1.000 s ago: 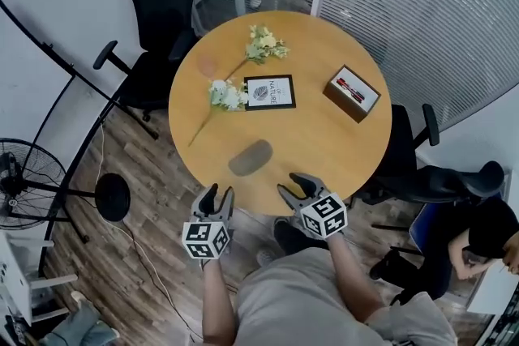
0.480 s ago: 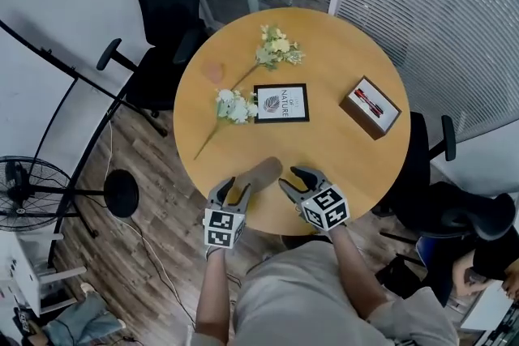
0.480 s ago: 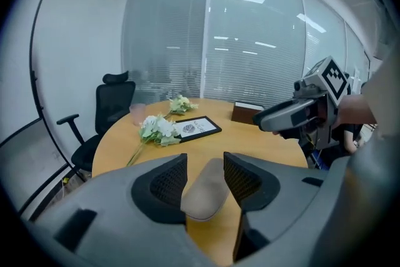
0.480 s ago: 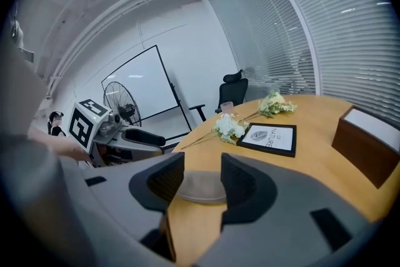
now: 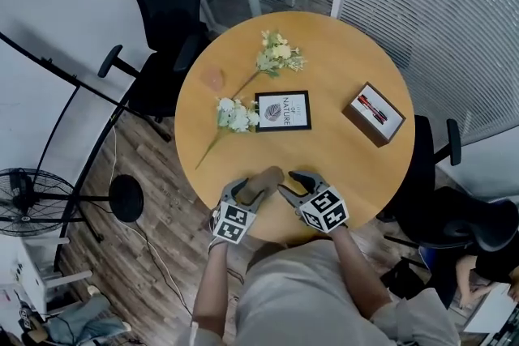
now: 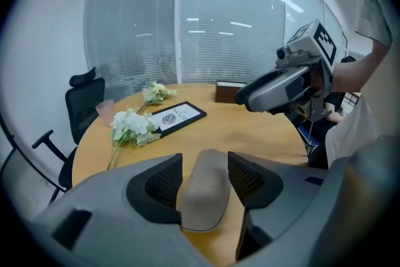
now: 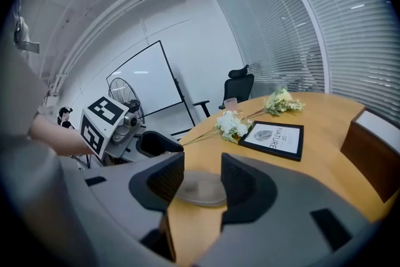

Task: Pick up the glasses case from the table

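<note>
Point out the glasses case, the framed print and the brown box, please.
glasses case (image 6: 203, 191), left gripper view, middle of its top.
framed print (image 5: 283, 110), head view, centre of the white card.
brown box (image 5: 359, 124), head view, its near side wall.

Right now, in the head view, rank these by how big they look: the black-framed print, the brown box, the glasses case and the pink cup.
Largest: the black-framed print and the brown wooden box, too alike to rank.
Then: the taupe oval glasses case, partly hidden.
Smallest: the translucent pink cup.

Left claw (image 5: 246, 192), opening, now astride glasses case (image 5: 263, 180)
</note>
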`<state>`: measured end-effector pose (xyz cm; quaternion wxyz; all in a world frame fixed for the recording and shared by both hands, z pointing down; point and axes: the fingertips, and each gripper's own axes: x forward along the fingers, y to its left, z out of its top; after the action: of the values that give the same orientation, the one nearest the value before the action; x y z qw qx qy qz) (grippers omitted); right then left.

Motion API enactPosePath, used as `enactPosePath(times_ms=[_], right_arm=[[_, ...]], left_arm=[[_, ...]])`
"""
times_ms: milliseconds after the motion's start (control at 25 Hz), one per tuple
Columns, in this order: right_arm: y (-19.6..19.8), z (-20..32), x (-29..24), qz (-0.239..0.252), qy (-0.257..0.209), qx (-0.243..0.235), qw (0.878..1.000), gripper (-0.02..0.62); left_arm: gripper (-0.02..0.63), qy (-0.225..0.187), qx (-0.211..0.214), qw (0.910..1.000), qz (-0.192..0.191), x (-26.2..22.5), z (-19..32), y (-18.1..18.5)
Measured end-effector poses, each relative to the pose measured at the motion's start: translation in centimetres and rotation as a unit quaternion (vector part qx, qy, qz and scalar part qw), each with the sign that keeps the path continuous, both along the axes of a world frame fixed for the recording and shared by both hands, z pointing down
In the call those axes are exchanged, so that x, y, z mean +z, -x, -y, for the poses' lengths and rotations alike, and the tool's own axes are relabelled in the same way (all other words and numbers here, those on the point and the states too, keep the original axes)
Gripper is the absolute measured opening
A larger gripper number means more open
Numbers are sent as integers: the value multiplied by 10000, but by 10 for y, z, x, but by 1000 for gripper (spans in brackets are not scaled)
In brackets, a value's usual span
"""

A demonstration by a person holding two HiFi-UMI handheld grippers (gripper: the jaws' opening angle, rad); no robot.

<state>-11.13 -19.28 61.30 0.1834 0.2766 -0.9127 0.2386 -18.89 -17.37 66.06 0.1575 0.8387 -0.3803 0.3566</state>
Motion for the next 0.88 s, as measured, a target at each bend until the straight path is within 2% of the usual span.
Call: enactPosePath(times_ms=[400, 560, 880], right_arm=[[3, 11, 1, -4, -46, -108, 9999, 179], [8, 16, 0, 27, -37, -155, 9999, 179], [9, 19, 7, -15, 29, -229, 9997, 183]], left_arm=[[276, 706, 571, 9956, 233, 45, 3, -13], [324, 1086, 720, 9907, 395, 60, 2, -15], [365, 1568, 1008, 9801, 686, 88, -2, -20]])
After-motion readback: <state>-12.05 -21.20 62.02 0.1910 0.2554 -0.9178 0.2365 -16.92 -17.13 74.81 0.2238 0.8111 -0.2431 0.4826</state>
